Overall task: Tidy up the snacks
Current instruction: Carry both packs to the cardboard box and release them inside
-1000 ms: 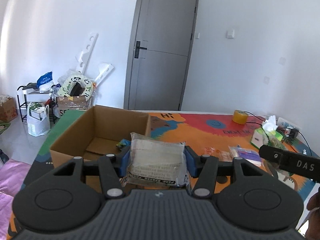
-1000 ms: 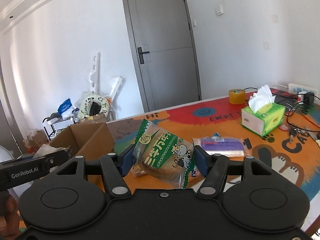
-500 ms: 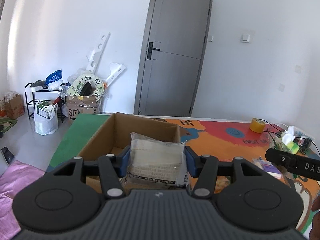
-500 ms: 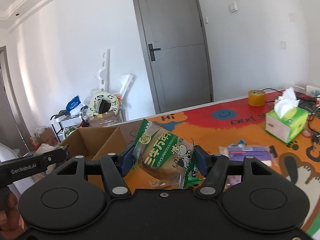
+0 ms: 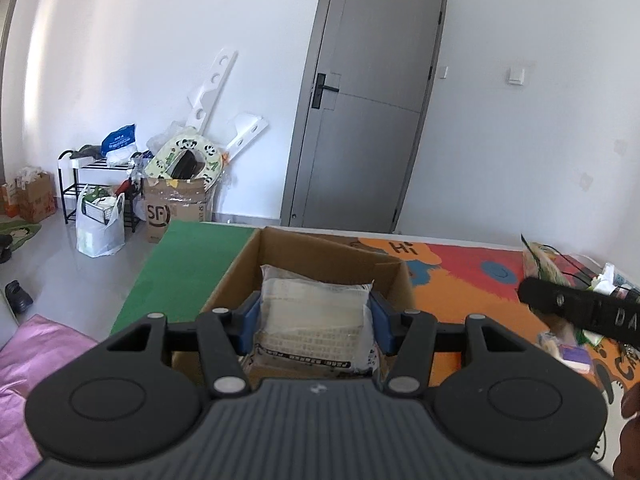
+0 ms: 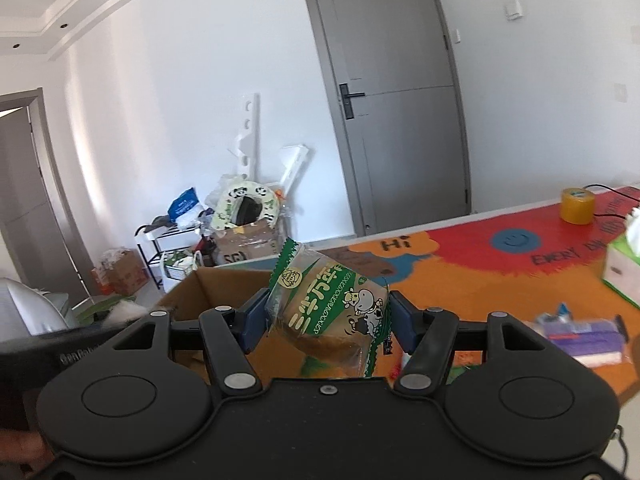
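Cardboard box (image 5: 320, 256) sits ahead of left gripper (image 5: 316, 320) pinching clear packet (image 5: 316, 316); right gripper (image 6: 326, 318) pinches green bread bag (image 6: 332, 308).

White walls (image 5: 160, 60) enclose the room, with a grey door (image 5: 360, 112) shut at the far side and a light switch (image 5: 516, 76) to its right. Left of the door, a black rack (image 5: 76, 188), a white bag (image 5: 100, 220), a taped carton (image 5: 176, 204) and white boards (image 5: 212, 88) crowd the wall. The floor (image 5: 52, 264) is glossy grey. Daylight brightens the walls.
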### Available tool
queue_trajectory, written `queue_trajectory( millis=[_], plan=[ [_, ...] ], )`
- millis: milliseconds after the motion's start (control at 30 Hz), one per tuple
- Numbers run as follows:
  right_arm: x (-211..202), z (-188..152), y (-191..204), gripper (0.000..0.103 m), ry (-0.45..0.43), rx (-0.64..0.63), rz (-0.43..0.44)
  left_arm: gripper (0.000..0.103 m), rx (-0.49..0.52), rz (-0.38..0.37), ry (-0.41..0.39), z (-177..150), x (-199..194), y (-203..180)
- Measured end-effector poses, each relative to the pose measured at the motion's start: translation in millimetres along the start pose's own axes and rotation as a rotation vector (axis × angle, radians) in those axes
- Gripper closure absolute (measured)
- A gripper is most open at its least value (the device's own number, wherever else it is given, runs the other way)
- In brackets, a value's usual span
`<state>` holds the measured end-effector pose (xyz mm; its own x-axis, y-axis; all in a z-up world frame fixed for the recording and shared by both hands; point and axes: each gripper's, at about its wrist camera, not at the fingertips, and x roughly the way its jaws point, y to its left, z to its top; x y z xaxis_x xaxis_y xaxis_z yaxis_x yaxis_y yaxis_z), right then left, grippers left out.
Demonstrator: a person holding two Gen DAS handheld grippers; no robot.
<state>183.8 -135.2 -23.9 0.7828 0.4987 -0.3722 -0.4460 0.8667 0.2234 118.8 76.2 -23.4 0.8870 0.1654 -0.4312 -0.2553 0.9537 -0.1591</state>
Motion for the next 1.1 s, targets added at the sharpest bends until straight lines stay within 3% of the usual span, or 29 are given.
queue_trajectory(
  millis=[200, 367, 533, 667, 833, 933, 1100],
  plan=[
    [16.0, 1.6, 27.4, 0.041, 0.014, -0.033, 0.041, 0.045, -0.033, 0.029, -0.001, 0.4, 0.8, 15.6],
    [23.8, 1.0, 40.2, 0.041, 0.018, -0.005, 0.1, 0.031, -0.058, 0.055, -0.045, 0.0, -18.3, 26.9],
    [31.5, -3.9, 50.9, 0.04, 0.028, 0.047, 0.154, 0.025, -0.127, 0.071, -0.051, -1.5, -33.1, 41.8],
    [25.5, -5.5, 56.4, 0.023, 0.014, 0.037, 0.171, 0.016, -0.152, 0.092, -0.036, -5.7, -41.4, 51.7],
    [14.9, -6.4, 49.9, 0.018, 0.014, 0.044, 0.152, 0.013, -0.171, 0.136, -0.035, -3.7, -45.4, 58.6],
    [3.6, -9.3, 39.2, 0.005, 0.004, 0.047, 0.118, 0.01, -0.176, 0.16, -0.049, -4.0, -47.2, 57.6],
    [-10.3, -12.2, 16.2, 0.002, -0.001, 0.064, 0.061, 0.007, -0.188, 0.165, -0.056, -5.4, -47.0, 51.6]
  ],
)
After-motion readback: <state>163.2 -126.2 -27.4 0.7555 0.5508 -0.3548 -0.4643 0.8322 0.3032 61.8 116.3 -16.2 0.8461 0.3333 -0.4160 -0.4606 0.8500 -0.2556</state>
